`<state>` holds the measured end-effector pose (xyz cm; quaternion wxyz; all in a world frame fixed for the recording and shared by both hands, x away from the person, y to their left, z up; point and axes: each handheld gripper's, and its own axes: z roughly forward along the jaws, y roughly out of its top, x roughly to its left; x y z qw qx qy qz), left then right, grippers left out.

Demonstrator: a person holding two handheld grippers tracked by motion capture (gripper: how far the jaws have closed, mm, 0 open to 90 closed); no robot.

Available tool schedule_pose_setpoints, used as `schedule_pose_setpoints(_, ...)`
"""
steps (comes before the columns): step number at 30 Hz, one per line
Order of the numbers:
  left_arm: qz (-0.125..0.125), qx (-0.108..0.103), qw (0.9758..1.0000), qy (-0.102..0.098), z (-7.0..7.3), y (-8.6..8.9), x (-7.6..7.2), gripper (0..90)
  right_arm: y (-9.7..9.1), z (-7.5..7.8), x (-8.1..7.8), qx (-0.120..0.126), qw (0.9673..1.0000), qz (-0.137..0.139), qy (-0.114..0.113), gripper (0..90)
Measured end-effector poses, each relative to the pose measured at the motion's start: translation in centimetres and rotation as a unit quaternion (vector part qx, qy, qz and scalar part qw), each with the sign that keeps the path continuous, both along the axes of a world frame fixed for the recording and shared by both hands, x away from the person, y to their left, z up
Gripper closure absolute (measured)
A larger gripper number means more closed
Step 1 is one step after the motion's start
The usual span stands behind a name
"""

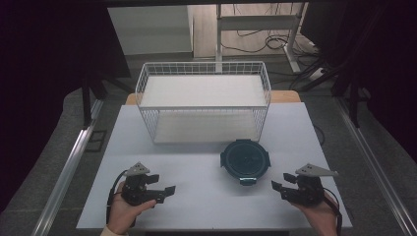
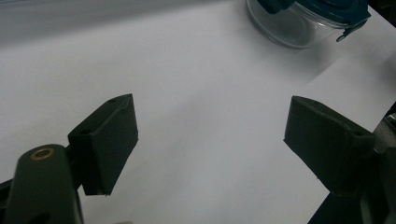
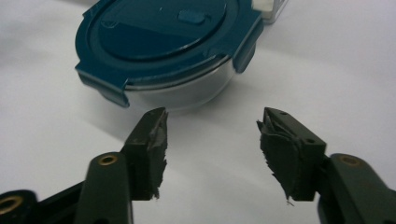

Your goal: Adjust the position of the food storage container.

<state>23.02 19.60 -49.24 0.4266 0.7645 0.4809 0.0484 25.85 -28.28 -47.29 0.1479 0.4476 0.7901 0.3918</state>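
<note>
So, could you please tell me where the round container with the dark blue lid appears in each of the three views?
High view: the container sits right of centre on the white table, in front of the wire basket.
Left gripper view: top right corner, cut off by the edge.
Right gripper view: upper left to centre, just beyond the jaws.
Shared landmark: the lid's clip tab, at the near rim in the high view.

It looked like a lab: black curtains [image 1: 44,73] enclosed the white table [image 1: 206,196], loose floor cables [image 1: 275,42] behind.
</note>
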Motion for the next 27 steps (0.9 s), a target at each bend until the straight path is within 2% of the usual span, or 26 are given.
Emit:
schedule_pose_setpoints(2,0.001,0.0,1.0,0.0,0.0,0.1,0.0,16.8,0.0,0.3,0.2,0.003,1.0,-0.003,0.003,44.9)
schedule_pose_setpoints(3,0.002,0.0,1.0,0.0,0.1,0.1,0.0,16.8,-0.1,0.8,0.8,0.004,1.0,-0.006,0.007,48.7)
schedule_pose_setpoints(7,-0.002,-0.022,0.9997,0.007,0.2,0.6,0.1,16.6,0.2,2.0,2.2,-0.019,0.9997,-0.004,0.011,58.8)
schedule_pose_setpoints(10,0.0,-0.016,0.9999,0.004,0.2,0.6,0.1,16.6,0.4,2.6,2.9,-0.028,0.9995,0.001,0.009,63.7)
schedule_pose_setpoints(11,-0.001,-0.017,0.9999,0.003,0.3,0.6,0.1,16.6,0.6,3.1,3.6,-0.032,0.9994,0.004,0.015,68.6)
schedule_pose_setpoints(12,-0.001,-0.017,0.9999,0.003,0.3,0.6,0.1,16.6,0.6,3.1,3.6,-0.032,0.9994,0.004,0.015,68.6)
schedule_pose_setpoints(15,-0.001,-0.013,0.9999,0.001,0.3,0.6,0.1,16.6,1.3,3.9,4.9,-0.05,0.9985,0.014,0.017,78.1)
schedule_pose_setpoints(17,-0.001,-0.014,0.9999,0.002,0.3,0.6,0.1,16.6,1.5,4.1,5.2,-0.051,0.9984,0.018,0.017,80.9)
schedule_pose_setpoints(19,-0.001,-0.016,0.9999,0.004,0.2,0.6,0.2,16.6,1.9,4.6,6.4,-0.054,0.998,0.027,0.019,87.3)
schedule_pose_setpoints(21,-0.002,-0.015,0.9999,0.005,0.1,0.6,0.2,16.6,1.9,4.7,6.7,-0.055,0.9979,0.027,0.021,88.3)
schedule_pose_setpoints(23,-0.002,-0.014,0.9999,0.006,0.0,0.6,0.3,16.7,2.2,4.9,7.7,-0.064,0.9973,0.028,0.023,89.0)
schedule_pose_setpoints(25,-0.003,-0.015,0.9999,0.006,-0.1,0.6,0.3,16.6,2.3,5.0,8.1,-0.062,0.9974,0.027,0.025,89.0)
schedule_pose_setpoints(27,-0.004,-0.018,0.9998,0.006,-0.1,0.6,0.3,16.5,2.6,5.1,9.3,-0.06,0.9973,0.026,0.033,89.0)
